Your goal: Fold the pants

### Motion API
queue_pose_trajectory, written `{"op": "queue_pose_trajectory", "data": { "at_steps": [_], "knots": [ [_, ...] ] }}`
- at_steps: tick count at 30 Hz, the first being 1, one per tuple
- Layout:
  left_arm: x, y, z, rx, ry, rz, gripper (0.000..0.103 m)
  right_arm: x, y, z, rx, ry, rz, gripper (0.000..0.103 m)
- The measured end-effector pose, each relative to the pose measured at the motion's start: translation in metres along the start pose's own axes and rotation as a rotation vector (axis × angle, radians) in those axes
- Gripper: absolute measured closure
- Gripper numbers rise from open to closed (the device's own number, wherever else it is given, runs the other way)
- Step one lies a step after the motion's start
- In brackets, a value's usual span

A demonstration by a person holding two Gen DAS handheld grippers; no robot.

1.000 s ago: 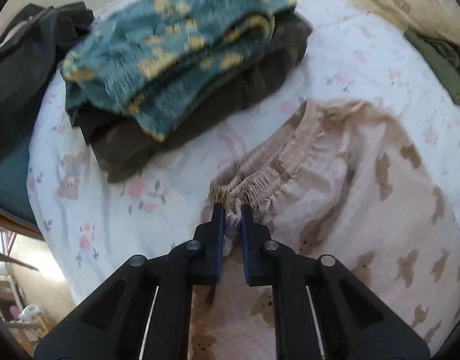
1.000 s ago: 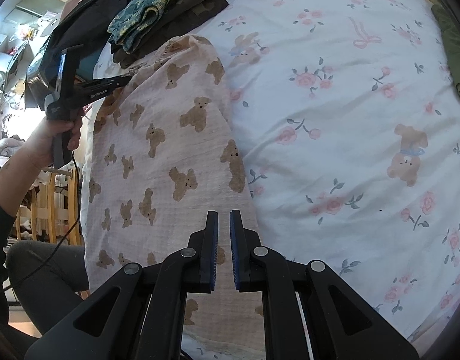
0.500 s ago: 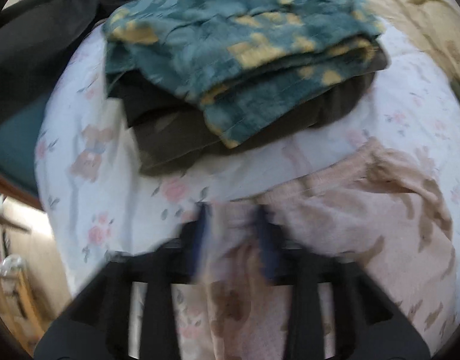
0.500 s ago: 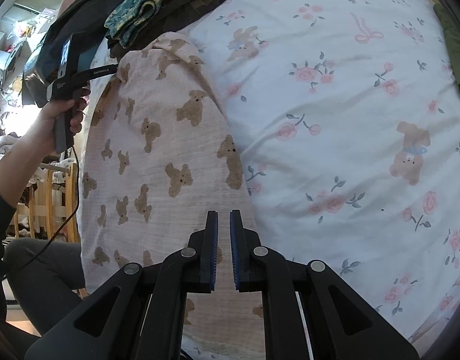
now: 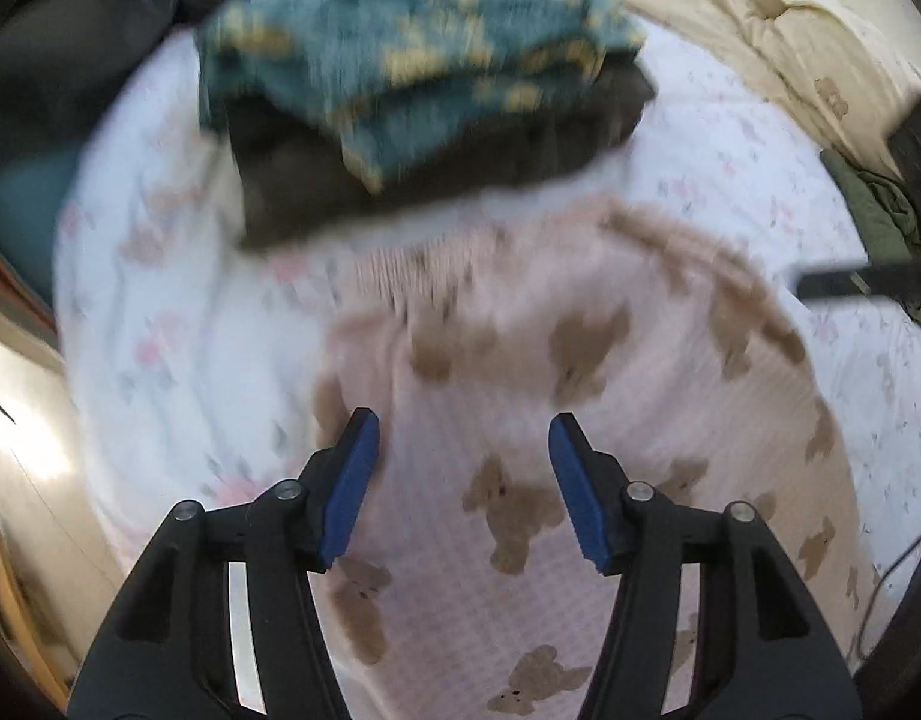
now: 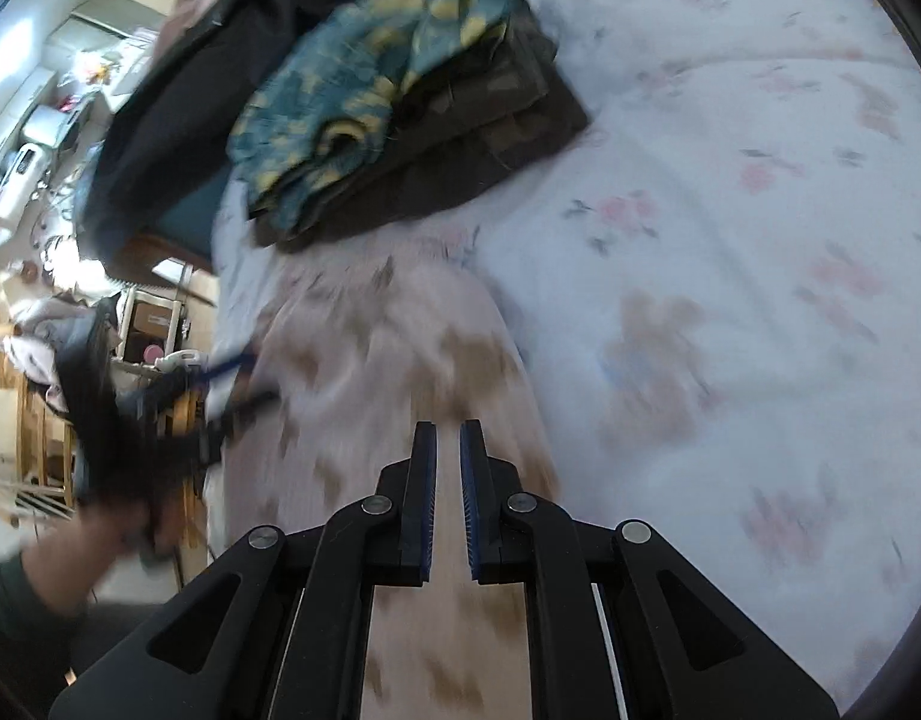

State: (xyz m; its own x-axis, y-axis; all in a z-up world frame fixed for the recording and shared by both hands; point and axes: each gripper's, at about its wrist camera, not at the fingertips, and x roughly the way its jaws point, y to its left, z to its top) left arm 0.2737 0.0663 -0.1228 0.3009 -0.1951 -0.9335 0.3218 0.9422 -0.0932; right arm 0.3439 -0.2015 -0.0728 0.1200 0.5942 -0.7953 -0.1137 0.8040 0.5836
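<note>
The bear-print pants (image 5: 580, 372) lie spread on the floral bedsheet (image 5: 178, 354), their elastic waistband just beside the stack of folded clothes (image 5: 424, 96). Our left gripper (image 5: 463, 438) hangs over the pants with its jaws wide and empty. Our right gripper (image 6: 447, 450) sits over the pants too, jaws narrowed to a slit; we cannot tell whether it pinches cloth.

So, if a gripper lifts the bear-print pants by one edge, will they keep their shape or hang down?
The bear-print pants would probably hang limp: thin cloth lying flat with soft ripples on the floral bedsheet. They look light. The gathered waistband seems thicker, so likely the easier place to pinch.
</note>
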Motion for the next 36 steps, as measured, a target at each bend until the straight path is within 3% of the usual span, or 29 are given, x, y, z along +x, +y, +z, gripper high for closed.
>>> {"op": "queue_pose_trajectory", "data": {
  "at_steps": [4, 6, 8, 11, 13, 14, 16, 17, 19, 21, 25, 30, 36],
  "knots": [
    [0.016, 0.0, -0.008, 0.035, 0.026, 0.008, 0.048, 0.048, -0.001, 0.036, -0.029, -0.017, -0.042, 0.093],
    [0.02, 0.002, -0.01, 0.028, 0.037, 0.001, 0.048, 0.056, -0.006, 0.045, -0.036, -0.024, -0.046, 0.103],
    [0.023, 0.004, -0.01, 0.02, 0.042, -0.007, 0.048, 0.045, -0.015, 0.055, -0.038, -0.105, -0.063, 0.103],
    [0.024, 0.005, -0.007, 0.009, 0.042, -0.018, 0.048, 0.032, -0.032, 0.069, 0.0, -0.148, -0.142, 0.103],
    [0.021, 0.007, -0.005, -0.013, 0.037, -0.038, 0.048, 0.02, -0.03, 0.072, -0.002, -0.166, -0.079, 0.101],
    [0.022, 0.009, -0.006, -0.022, 0.038, -0.042, 0.048, 0.017, -0.023, 0.071, -0.023, -0.139, 0.013, 0.096],
    [0.021, 0.013, -0.005, -0.038, 0.038, -0.052, 0.048, 0.019, -0.01, 0.067, -0.068, -0.098, 0.041, 0.057],
    [0.022, 0.014, -0.004, -0.033, 0.039, -0.048, 0.048, 0.022, -0.001, 0.065, -0.104, -0.088, 0.033, 0.029],
    [0.022, 0.011, -0.005, -0.026, 0.038, -0.038, 0.048, 0.031, 0.012, 0.061, -0.169, -0.077, -0.009, 0.036],
    [0.022, 0.009, -0.005, -0.031, 0.037, -0.031, 0.048, 0.045, 0.016, 0.059, -0.191, -0.052, -0.057, 0.075],
    [0.022, 0.007, -0.008, -0.029, 0.037, -0.035, 0.048, 0.064, 0.015, 0.051, -0.22, 0.005, -0.075, 0.103],
    [0.025, -0.002, -0.012, -0.008, 0.039, -0.032, 0.047, 0.046, 0.02, 0.061, -0.266, -0.096, -0.144, 0.103],
    [0.029, -0.007, -0.011, 0.006, 0.042, -0.028, 0.047, 0.07, 0.023, 0.078, -0.379, -0.093, -0.309, 0.103]
  ]
}}
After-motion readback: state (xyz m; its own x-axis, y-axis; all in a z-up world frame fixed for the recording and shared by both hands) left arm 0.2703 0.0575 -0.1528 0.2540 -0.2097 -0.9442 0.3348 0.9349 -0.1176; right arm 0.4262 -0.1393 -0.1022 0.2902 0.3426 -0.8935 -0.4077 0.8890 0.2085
